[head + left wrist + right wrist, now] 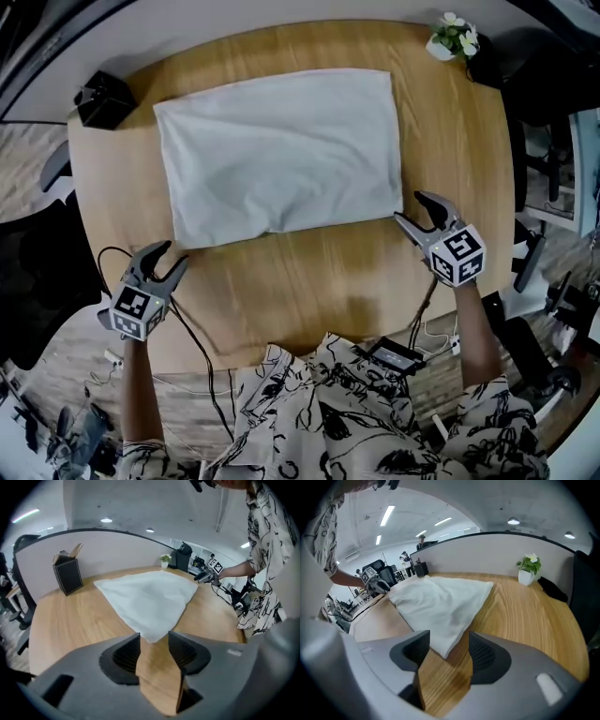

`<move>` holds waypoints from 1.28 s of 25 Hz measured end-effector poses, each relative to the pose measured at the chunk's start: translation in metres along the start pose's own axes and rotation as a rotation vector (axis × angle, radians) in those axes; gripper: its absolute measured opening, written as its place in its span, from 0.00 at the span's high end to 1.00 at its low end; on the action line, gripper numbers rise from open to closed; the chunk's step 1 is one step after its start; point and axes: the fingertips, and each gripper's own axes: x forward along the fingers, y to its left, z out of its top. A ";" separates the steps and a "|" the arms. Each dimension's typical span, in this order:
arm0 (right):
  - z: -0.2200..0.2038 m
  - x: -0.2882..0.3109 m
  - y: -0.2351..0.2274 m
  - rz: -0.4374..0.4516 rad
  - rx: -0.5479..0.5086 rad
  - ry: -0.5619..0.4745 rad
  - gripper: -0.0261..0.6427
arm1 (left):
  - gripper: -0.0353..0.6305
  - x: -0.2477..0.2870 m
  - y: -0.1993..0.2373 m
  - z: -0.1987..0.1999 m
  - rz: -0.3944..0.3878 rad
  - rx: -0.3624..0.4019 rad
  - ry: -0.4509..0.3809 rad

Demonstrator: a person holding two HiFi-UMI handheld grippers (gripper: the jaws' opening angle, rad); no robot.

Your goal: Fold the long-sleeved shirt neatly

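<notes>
left tool (171, 255): jaws apart, nothing between them; off the cloth, near its front-left corner.
right tool (412, 208): jaws apart, empty; just beside the front-right corner.
shirt (281, 155): white, already a folded rectangle, flat mid-table (281, 281), slightly skewed.
handling: looks light and limp with no stiffness. Likely sags between grips, and the layers may slide apart.
grip: pinch all layers at the two near corners together, low to the table.
clutter: black box (103, 98) and plant (455, 37) at the far corners, well apart from the shirt.
</notes>
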 end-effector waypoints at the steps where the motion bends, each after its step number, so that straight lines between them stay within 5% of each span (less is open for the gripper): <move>1: -0.009 0.002 0.005 -0.003 0.005 0.012 0.55 | 0.65 0.003 -0.003 -0.006 0.010 -0.015 -0.002; 5: -0.031 0.002 0.005 -0.042 0.039 0.017 0.57 | 0.70 0.016 -0.006 -0.010 0.034 -0.043 -0.025; 8: -0.036 0.002 -0.002 -0.057 0.081 -0.016 0.84 | 0.84 0.021 -0.005 -0.008 0.053 -0.018 -0.042; 11: -0.038 0.006 -0.001 -0.044 0.076 -0.016 0.93 | 0.89 0.026 -0.007 -0.009 0.049 -0.009 -0.039; 22: -0.050 -0.001 -0.011 -0.096 0.001 0.043 0.93 | 0.90 0.023 0.001 -0.030 0.158 -0.051 0.008; 25: -0.050 -0.003 -0.010 -0.100 0.005 0.042 0.83 | 0.77 0.020 -0.004 -0.032 0.162 -0.074 -0.004; 28: -0.045 -0.028 -0.015 -0.098 0.056 -0.032 0.71 | 0.72 -0.003 -0.013 -0.036 0.195 -0.143 -0.071; 32: -0.012 -0.093 -0.023 -0.166 0.075 -0.249 0.74 | 0.74 -0.065 -0.034 -0.024 0.327 -0.185 -0.255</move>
